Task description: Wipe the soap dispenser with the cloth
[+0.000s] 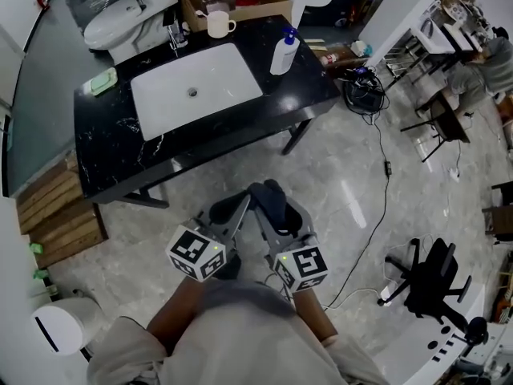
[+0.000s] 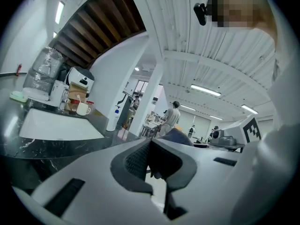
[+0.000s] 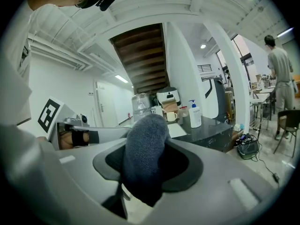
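Soap dispenser [image 1: 284, 53] stands upright on the black counter [image 1: 104, 147], upper centre of the head view, right of the white sink [image 1: 228, 69]. Right gripper [image 3: 143, 168] jaws clamp the grey cloth [image 3: 145, 142]. Left gripper [image 2: 150, 163] jaws are closed together, empty.

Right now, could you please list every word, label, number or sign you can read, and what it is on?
No text here can be read.
Soap dispenser: label print too small to read.
Marker cubes: black-and-white square patterns only, no letters or numbers.
Cloth: no tag or print showing.
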Motion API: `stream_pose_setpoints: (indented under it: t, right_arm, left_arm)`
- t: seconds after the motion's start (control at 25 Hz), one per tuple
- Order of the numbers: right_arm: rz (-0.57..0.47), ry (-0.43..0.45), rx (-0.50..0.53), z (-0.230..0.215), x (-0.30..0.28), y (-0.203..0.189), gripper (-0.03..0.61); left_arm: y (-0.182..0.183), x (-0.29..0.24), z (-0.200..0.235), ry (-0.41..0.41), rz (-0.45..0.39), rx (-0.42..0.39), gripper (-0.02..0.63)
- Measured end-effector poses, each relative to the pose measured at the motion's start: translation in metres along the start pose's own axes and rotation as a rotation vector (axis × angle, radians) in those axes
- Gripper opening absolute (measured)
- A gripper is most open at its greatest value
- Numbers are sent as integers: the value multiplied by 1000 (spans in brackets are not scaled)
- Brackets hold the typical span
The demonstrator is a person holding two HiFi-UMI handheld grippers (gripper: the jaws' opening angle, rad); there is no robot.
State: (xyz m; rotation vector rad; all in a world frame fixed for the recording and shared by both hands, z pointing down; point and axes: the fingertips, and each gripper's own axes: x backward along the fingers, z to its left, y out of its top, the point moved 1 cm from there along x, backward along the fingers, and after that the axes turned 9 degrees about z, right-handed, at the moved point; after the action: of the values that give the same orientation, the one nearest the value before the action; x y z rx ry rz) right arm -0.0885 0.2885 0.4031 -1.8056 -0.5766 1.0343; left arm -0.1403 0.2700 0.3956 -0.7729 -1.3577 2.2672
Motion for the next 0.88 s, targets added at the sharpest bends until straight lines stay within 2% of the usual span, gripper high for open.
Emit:
stream_pose_setpoints:
  t: [0.44, 0.88]
  right_arm:
    - [-3, -17, 55, -5, -43, 31, 169]
    - [-80, -23, 67, -12, -35, 48, 169]
  left_arm:
    - [28, -14, 42, -38, -39, 15, 6]
    - [41, -28, 35, -101, -39, -11, 6]
